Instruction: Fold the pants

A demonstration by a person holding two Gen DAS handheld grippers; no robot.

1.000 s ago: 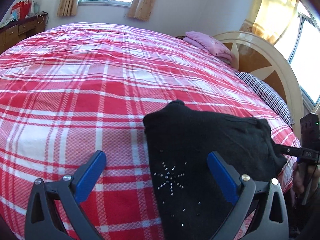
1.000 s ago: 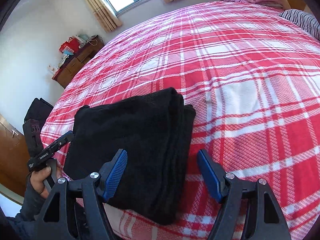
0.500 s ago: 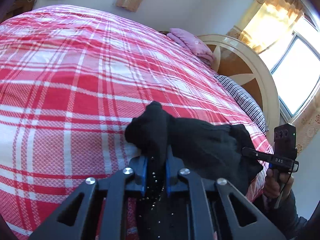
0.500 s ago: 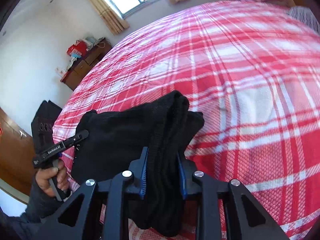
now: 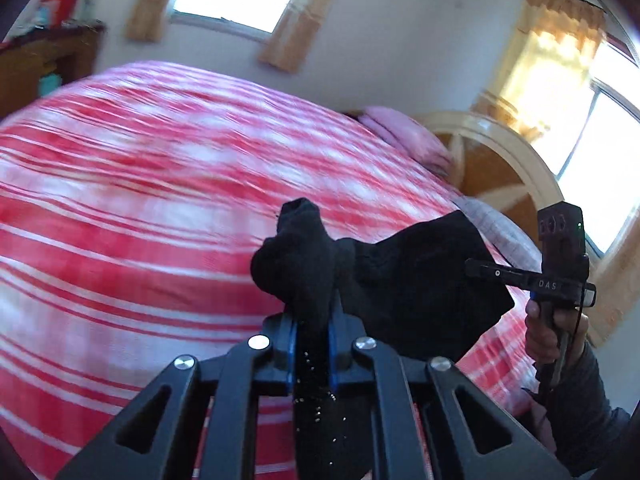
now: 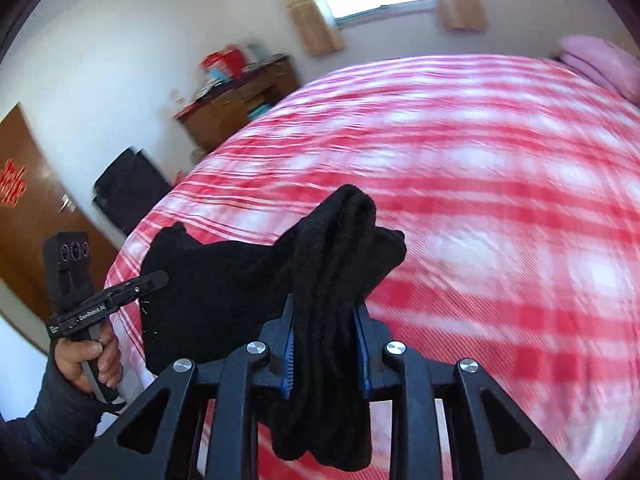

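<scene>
The black pants [image 5: 420, 280] are held folded into a thick bundle, stretched between the two grippers above the near edge of the bed [image 5: 140, 216]. The fabric is a soft, matte knit with fine ribbing, stacked in several rounded layers where it is bunched. Small silvery studs are scattered over the part lying between the left fingers.

The left gripper [image 5: 312, 340] is clamped narrowly on one end of the pants; the blue pads [image 5: 291, 344] press the cloth from both sides, and a rounded lump of fabric bulges out past the fingertips. The right gripper [image 6: 324, 344] is closed on the other end, its ribbed blue pads [image 6: 289, 354] squeezing a thicker roll of layers, so that its jaws stand a little wider. A loose tail of the bundle hangs below the right fingers.

The long axis of the bundle runs from one gripper to the other, roughly along the near edge of the bed, and the span between them sags as a flat, angular sheet. Whether the pants touch the cover cannot be told.

The bed is spread with a red and white plaid cover, blurred by motion. A folded pink blanket [image 5: 404, 136] lies at the far corner, beside a cream, arched wooden headboard [image 5: 500, 148]. A brown wooden dresser [image 6: 240, 104] stands against the wall beyond the far side.
</scene>
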